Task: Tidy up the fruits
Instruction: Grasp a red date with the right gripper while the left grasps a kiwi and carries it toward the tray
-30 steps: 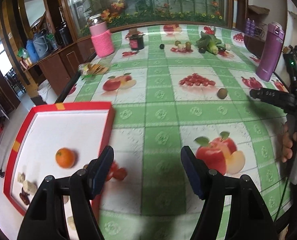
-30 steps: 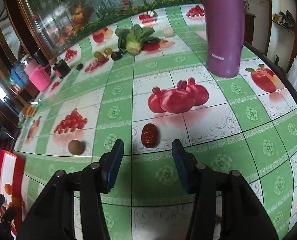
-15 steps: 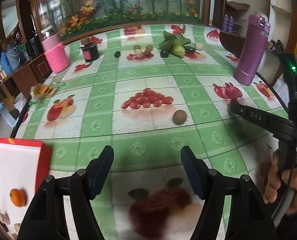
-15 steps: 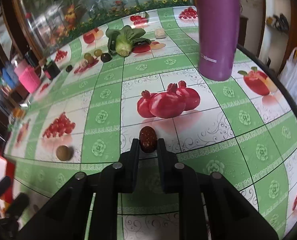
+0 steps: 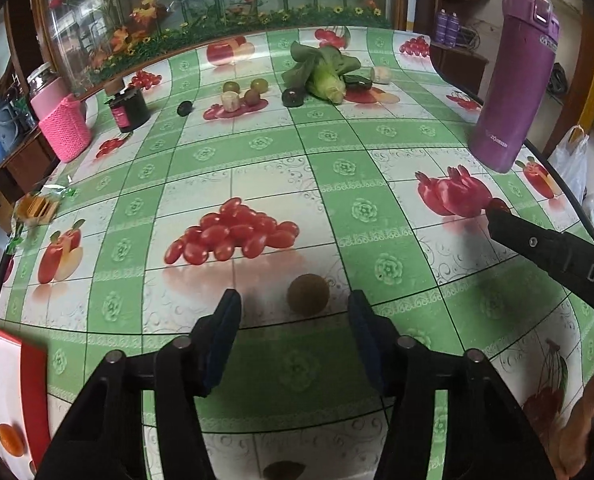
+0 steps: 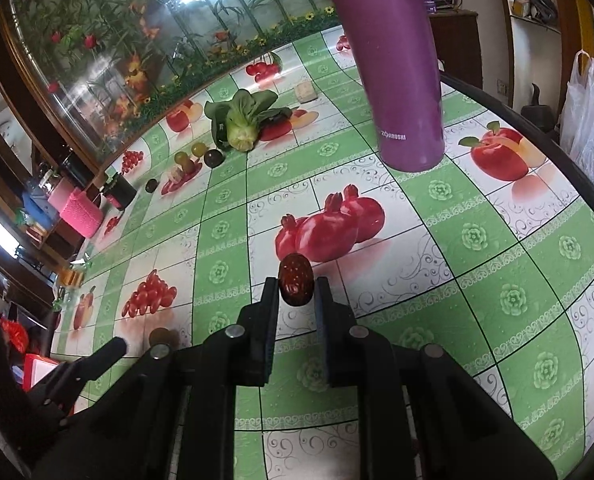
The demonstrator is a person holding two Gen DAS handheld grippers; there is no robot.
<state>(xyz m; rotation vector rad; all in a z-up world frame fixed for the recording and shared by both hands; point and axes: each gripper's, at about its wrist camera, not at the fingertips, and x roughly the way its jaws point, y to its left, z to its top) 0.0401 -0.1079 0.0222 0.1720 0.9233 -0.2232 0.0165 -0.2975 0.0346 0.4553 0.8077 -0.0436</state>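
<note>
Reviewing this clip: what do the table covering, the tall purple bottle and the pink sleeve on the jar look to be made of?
Table covering: probably glossy vinyl or oilcloth; printed fruit squares, mirror-like reflections.
Purple bottle: likely painted metal with a satin sheen, given the smooth body and soft highlights; the lid looks plastic.
Pink sleeve: knitted or crocheted yarn, matte, ribbed stitches visible.

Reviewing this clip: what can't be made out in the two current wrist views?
- Red tray: left wrist view, mostly cut off by the frame edge; only an orange shows.
- Red date in the right gripper: whether it is lifted off the table cannot be told.
- Brown round fruit: kind uncertain; in the right wrist view the left gripper partly hides it.
</note>
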